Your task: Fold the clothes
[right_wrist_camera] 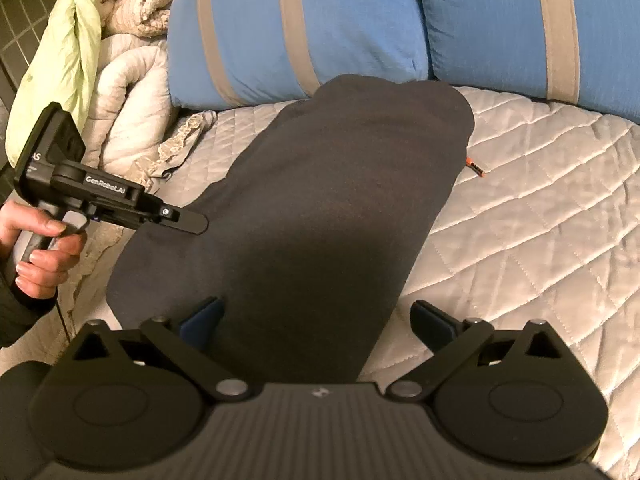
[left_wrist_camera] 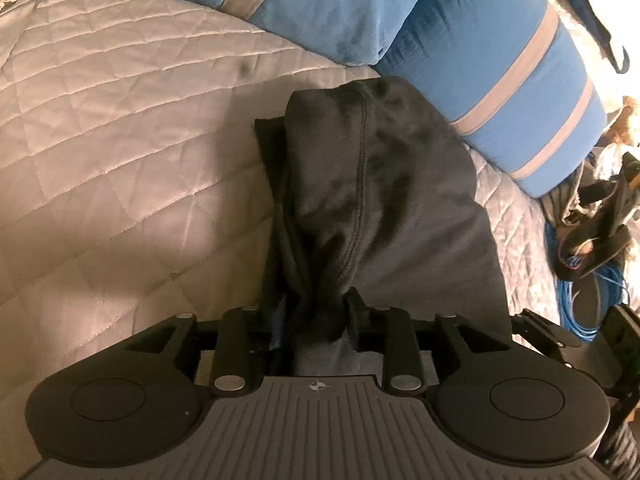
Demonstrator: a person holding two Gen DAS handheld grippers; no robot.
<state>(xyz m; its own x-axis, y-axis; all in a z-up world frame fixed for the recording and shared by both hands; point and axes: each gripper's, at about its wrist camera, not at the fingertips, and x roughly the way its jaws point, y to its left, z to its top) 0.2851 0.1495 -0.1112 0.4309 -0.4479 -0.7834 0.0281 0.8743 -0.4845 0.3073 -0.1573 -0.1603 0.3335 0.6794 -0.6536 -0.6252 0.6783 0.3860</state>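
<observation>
The left hand-held gripper (left_wrist_camera: 316, 320) was clamped on a bunched edge of the dark garment (left_wrist_camera: 372, 208), its jaws drawn close with the cloth gathered between them. The right hand-held gripper (right_wrist_camera: 316, 320) stood with jaws spread wide, hovering over the near end of the same garment without pinching it. The garment lay stretched lengthwise on the quilted bed cover (right_wrist_camera: 540, 208), its far end just beside the blue striped pillows (right_wrist_camera: 360, 20). A person's hand (right_wrist_camera: 44, 248) gripped the left tool's handle, and crumpled bedding (right_wrist_camera: 132, 80) lay beyond it.
</observation>
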